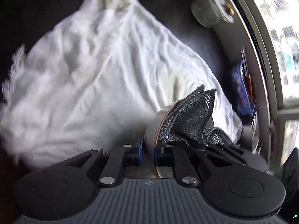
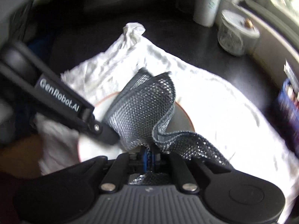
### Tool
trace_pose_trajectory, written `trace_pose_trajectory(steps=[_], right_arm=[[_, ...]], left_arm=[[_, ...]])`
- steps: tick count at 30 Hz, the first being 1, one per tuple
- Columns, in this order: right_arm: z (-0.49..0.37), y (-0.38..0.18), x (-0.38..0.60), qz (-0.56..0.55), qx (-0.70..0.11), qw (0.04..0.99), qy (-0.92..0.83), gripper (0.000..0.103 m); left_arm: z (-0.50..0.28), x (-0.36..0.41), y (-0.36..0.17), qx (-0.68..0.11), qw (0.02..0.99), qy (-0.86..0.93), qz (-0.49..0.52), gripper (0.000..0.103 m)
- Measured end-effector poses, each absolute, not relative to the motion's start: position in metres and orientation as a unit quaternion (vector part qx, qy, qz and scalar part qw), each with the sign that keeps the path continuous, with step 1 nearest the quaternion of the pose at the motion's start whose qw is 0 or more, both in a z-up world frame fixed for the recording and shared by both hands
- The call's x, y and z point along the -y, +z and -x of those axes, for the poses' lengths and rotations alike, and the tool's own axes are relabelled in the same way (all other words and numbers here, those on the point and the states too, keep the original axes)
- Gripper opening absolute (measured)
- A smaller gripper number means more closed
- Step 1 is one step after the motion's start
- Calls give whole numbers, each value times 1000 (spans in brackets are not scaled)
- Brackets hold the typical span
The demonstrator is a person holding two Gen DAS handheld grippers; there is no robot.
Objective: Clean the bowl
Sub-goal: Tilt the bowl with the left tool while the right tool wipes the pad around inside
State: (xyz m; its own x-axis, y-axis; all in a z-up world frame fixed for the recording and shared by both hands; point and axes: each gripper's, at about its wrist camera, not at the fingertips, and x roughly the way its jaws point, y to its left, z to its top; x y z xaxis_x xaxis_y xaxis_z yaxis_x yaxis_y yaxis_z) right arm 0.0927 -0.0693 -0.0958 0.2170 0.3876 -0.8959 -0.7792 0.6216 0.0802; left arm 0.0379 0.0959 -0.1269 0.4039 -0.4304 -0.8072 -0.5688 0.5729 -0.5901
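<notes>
Right gripper [image 2: 148, 154]: clamped on grey mesh scrubber [image 2: 142, 108], which is pressed into the bowl [image 2: 182, 119]. Left gripper [image 1: 149, 150]: clamped on bowl rim, bowl held tilted over white cloth [image 1: 89, 71]. Scrubbing is judged underway; completion cannot be told.

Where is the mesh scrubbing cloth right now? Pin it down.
In both wrist views the mesh cloth sits centre frame, pinched by the right gripper and draped into the bowl above the white towel.

Home kitchen: dark counter [image 2: 214, 59], window [image 1: 280, 37], jar [image 2: 231, 39].
</notes>
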Motion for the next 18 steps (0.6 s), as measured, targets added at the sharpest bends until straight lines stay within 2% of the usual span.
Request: trace_pose_trajectory(steps=[4,7,9,14,18], right_arm=[[-88,-91,75,167,-508,750,389,8],[-81,-89,76,158,-511,746,396,9],[-77,-90,74,168,-511,738,406,6],[-71,-86,71,246,-467,748,401,6],[-77,-81,72,297,-428,752,404,3]], left_arm=[[-23,-94,-133,-541,667,68,508,15],[-20,-87,-130,-553,669,54,494,15],[-28,-80,-121,-569,698,24,435,15],[-53,-43,-91,-580,796,-48,167,16],[-67,-39,-83,-566,819,-63,73,16]])
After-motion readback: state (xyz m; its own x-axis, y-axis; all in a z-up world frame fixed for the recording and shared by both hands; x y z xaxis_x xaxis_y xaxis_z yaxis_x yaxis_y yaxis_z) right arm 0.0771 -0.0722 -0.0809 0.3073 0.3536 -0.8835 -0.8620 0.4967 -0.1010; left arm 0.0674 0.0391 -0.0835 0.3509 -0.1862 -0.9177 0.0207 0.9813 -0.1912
